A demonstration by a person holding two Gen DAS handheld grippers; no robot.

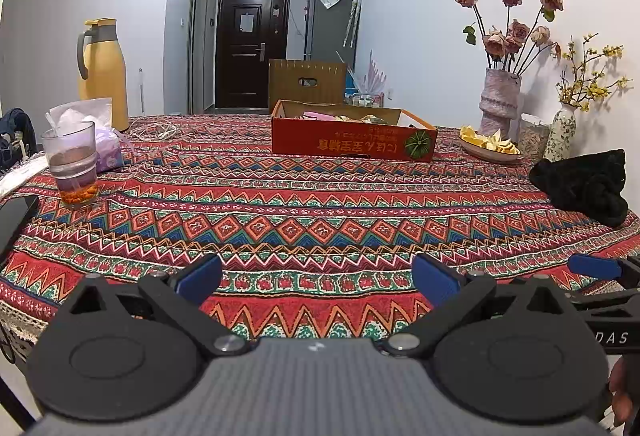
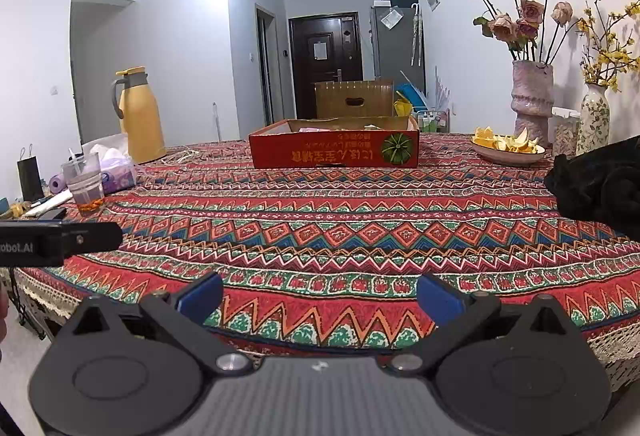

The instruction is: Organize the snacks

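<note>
A shallow red cardboard box sits at the far middle of the table and holds several snack packets; it also shows in the right wrist view. My left gripper is open and empty, low over the near table edge, far from the box. My right gripper is open and empty at the near edge too. The right gripper's blue fingertip shows at the left view's right edge. The left gripper's body shows at the right view's left edge.
A patterned red tablecloth covers the table. At the left are a glass of tea, a tissue pack and a yellow thermos. At the right are a black cloth, a dish of peels and flower vases.
</note>
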